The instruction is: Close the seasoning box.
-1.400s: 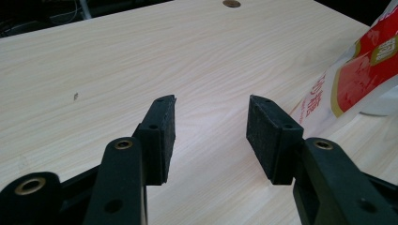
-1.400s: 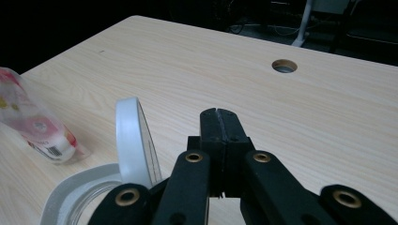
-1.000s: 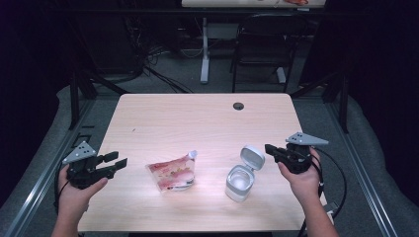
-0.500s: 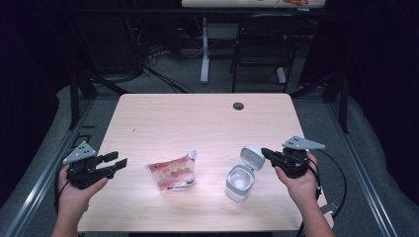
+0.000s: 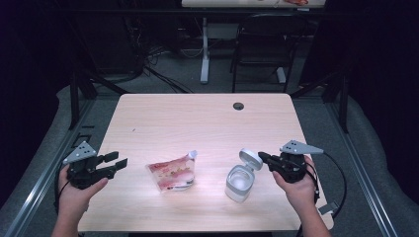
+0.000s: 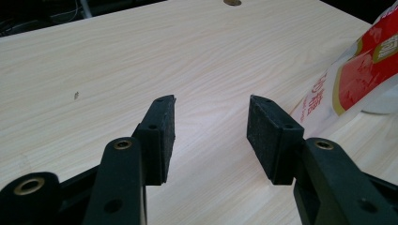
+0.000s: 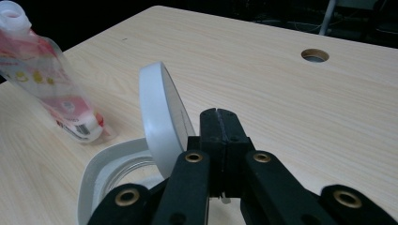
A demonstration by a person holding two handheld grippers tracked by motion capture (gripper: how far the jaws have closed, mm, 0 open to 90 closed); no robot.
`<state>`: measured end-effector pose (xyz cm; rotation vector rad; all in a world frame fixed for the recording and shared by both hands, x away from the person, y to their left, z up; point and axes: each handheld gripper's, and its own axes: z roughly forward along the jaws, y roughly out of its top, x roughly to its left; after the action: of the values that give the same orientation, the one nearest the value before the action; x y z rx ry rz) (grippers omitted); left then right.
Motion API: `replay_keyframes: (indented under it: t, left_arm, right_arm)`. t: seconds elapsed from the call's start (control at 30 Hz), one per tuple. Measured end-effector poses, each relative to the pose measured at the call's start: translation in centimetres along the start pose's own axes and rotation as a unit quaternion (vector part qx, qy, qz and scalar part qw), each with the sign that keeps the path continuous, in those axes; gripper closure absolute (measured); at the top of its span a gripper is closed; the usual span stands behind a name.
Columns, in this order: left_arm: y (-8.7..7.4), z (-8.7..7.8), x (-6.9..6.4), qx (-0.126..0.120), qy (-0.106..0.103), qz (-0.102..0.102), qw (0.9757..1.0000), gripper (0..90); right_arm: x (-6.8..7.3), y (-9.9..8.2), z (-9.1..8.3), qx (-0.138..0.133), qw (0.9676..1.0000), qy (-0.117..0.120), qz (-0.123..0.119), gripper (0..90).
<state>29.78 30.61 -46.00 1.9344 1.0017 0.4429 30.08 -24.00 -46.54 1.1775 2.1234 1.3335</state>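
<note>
A white container (image 5: pixel 240 182) stands on the table with its round hinged lid (image 5: pixel 250 159) flipped up. In the right gripper view the lid (image 7: pixel 159 117) stands on edge over the container's rim (image 7: pixel 96 176). My right gripper (image 5: pixel 262 157) is shut with nothing between its jaws, and its tip (image 7: pixel 219 115) sits just right of the lid; whether they touch I cannot tell. A red and white spouted pouch (image 5: pixel 173 173) lies left of the container. My left gripper (image 5: pixel 112 163) hovers open (image 6: pixel 211 126) left of the pouch (image 6: pixel 361 75), holding nothing.
The light wooden table (image 5: pixel 197 123) has a round cable hole (image 5: pixel 238 106) near its far edge. Behind the table are dark floor, cables and a chair (image 5: pixel 259 54). A cable (image 5: pixel 341 182) trails from my right gripper.
My right gripper has edged a little left, toward the raised lid. The left gripper, the pouch and the container have stayed in place.
</note>
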Motion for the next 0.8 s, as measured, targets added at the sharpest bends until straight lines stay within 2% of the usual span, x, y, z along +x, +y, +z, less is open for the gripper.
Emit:
replay_keyframes:
  t: [0.23,0.3,0.47,0.57,0.8]
  left_arm:
    - [0.0,0.0,0.0,-0.001,0.001,0.0,1.0,52.2]
    - [0.0,0.0,0.0,-0.002,0.0,0.0,1.0,52.2]
    - [0.0,0.1,-0.1,0.0,0.0,0.0,1.0,52.2]
    - [-0.1,0.1,0.0,-0.001,0.0,0.001,1.0,52.2]
    - [-0.2,0.2,0.1,0.001,0.0,-0.003,1.0,52.1]
  right_arm:
    - [1.0,-0.5,0.1,0.0,0.9999,0.014,-0.003,90.0]
    - [1.5,-0.7,0.2,0.008,0.9998,0.017,-0.011,90.0]
    - [2.3,-0.9,0.3,0.005,0.9995,0.023,-0.019,90.0]
    - [2.3,-1.0,0.2,0.004,0.9996,0.024,-0.017,90.0]
    - [1.7,-1.3,-0.2,0.002,0.9999,0.006,-0.013,90.0]
